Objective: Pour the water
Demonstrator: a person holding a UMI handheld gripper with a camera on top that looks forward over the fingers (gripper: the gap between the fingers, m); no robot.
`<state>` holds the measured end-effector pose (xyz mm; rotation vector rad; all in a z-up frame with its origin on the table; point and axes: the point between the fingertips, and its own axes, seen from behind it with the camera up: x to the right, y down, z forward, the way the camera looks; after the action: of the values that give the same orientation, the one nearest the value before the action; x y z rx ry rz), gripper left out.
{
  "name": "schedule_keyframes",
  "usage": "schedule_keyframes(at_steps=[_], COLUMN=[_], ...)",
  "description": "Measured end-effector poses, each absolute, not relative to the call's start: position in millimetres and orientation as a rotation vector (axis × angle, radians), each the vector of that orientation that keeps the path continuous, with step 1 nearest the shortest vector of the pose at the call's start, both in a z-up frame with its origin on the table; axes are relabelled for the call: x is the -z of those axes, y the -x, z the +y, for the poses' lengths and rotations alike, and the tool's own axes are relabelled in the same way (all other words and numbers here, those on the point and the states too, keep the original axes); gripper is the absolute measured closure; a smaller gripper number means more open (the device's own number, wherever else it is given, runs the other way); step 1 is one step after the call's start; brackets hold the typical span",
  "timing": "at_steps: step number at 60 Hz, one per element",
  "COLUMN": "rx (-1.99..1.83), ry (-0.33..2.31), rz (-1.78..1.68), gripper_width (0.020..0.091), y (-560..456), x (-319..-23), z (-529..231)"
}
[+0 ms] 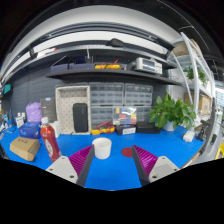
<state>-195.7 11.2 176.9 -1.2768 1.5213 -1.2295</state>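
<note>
A white cup (101, 148) stands upright on the blue table (110, 172), just ahead of my fingers and a little nearer the left one. My gripper (112, 161) is open, its magenta pads (80, 159) spread wide with only bare blue table between them. A small dark red disc (127, 152) lies flat on the table near the right finger's tip. A red bottle (49, 142) with a white label stands to the left, beyond the left finger.
Left of the bottle sit a brown box (24, 148), a blue container (30, 129) and a purple object (34, 112). A white-framed cabinet (73, 109) and a shelf (110, 72) stand at the back. A green plant (172, 110) is at the back right.
</note>
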Motion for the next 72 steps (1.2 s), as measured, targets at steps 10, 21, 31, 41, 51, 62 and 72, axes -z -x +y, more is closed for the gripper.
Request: schedule_keyframes(at_steps=[10,21,31,41,51,62,72], rx=[1.11,0.985,0.954,0.968,0.971,0.975,1.01], ry=[1.363,1.406,1.446,1.436,1.447,1.457,1.407], rz=[1.504,1.461,1.399,1.374,1.372,1.374,1.359], gripper_width=[0.0337,0.0338,0.0336,0.0333,0.0335,0.0348,0.064], y=[201,188,156,109,65,35,20], x=[-140,-114,-113,-118,-110,-93,-85], z=[83,166,219,248,267,274,272])
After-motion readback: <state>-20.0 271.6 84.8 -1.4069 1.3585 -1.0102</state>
